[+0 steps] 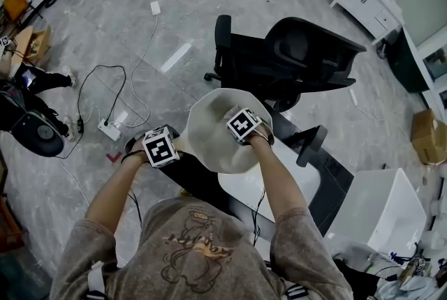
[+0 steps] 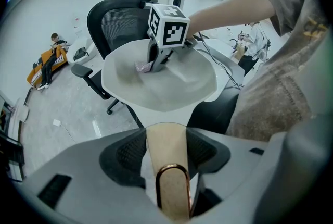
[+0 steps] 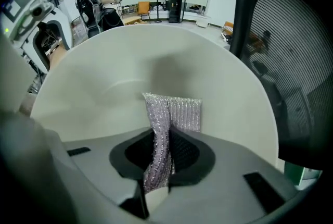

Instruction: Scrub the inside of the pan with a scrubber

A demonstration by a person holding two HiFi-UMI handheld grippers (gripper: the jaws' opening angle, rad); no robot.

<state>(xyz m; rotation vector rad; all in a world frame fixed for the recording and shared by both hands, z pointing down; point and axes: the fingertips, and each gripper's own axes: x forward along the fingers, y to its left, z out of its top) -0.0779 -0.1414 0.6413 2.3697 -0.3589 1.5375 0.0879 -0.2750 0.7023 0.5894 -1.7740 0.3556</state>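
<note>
Silvery scrubber (image 3: pixel 174 113) inside cream pan (image 3: pixel 104 72)

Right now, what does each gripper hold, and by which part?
The left gripper clamps the pan by its beige handle; the right gripper pinches the silvery scrubber by one end.

Grey marbled floor (image 1: pixel 91 33) is seen all round, a black office chair (image 1: pixel 300 58) is parked mid-room, a power strip (image 1: pixel 110 130) and cables (image 1: pixel 105 67) are left lying about, and a white cabinet (image 1: pixel 367 2) is tucked top right.
</note>
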